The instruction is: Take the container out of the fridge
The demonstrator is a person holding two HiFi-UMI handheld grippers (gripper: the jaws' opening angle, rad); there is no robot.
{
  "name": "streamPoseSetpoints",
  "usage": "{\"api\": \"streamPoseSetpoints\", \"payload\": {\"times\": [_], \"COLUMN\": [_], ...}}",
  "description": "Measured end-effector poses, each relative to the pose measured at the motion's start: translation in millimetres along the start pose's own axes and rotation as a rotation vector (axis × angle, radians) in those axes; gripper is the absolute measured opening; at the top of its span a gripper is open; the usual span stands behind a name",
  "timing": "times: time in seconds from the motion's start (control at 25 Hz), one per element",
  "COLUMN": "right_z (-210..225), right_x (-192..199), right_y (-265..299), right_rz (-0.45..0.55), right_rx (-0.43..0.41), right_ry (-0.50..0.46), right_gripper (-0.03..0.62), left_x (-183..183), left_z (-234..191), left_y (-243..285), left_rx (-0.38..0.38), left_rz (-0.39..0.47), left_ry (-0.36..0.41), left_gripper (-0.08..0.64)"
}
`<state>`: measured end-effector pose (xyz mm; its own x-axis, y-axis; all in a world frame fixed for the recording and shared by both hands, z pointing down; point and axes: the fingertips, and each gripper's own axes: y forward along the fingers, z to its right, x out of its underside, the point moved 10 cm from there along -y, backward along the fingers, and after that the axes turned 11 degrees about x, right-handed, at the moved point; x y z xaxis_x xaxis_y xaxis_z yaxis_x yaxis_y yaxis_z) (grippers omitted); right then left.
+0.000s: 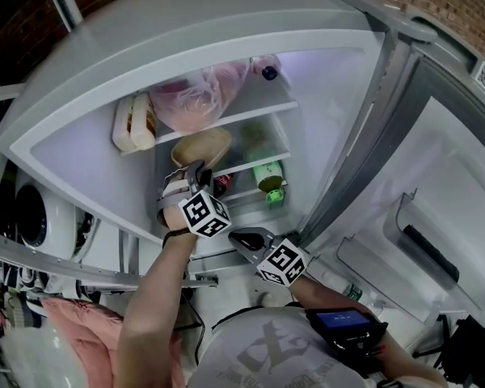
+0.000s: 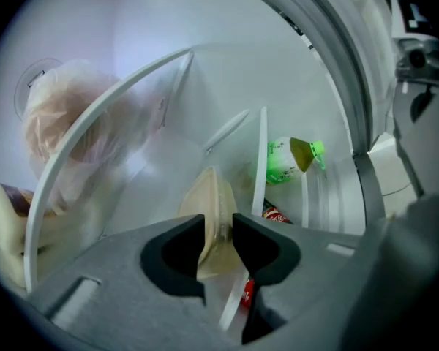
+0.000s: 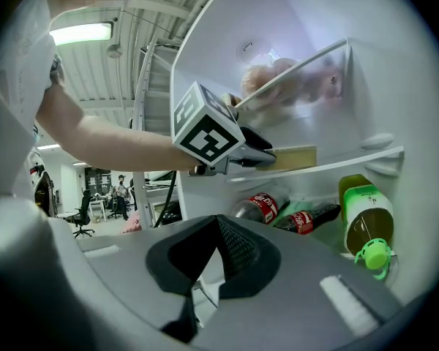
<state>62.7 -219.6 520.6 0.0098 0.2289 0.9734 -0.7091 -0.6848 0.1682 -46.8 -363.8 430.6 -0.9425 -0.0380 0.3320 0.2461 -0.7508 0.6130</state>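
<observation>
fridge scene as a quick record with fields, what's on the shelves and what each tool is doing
fridge door: open, at the right in the head view
container: tan, on the middle shelf
left tool: inside the fridge, jaws closed on the container's near edge
right tool: in front of the fridge opening, jaws together, nothing between them
upper shelf: pinkish plastic bag
lower shelf: green-capped bottle and two cola bottles, all lying down

container [image 2: 211, 199] partly behind claw [image 2: 218, 229], bag [image 2: 73, 123] (pinkish) blurred
</observation>
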Motion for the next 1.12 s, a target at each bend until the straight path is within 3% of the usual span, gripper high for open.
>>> {"api": "streamPoseSetpoints", "payload": {"times": [0.36, 0.72, 1.12], "right_z": [-7, -17, -27], "right_x": [5, 9, 17], "right_y": [-5, -10, -17], "right_rz": [-0.011, -0.019, -0.029], "right_rx": [-0.003, -0.004, -0.002], "right_ry": [-0.001, 0.0, 0.003], "right_gripper": [0.009, 0.008, 0.008], "left_x": [-5, -8, -11], "left_z": [9, 21, 35], "left_y": [-23, -41, -75], "left_rx": [-0.026, -0.048, -0.06], "left_rz": [0.131, 0.175, 0.234], "left_ry": [-0.051, -0.004, -0.011], "left_gripper": [0.1, 0.075, 0.067]}}
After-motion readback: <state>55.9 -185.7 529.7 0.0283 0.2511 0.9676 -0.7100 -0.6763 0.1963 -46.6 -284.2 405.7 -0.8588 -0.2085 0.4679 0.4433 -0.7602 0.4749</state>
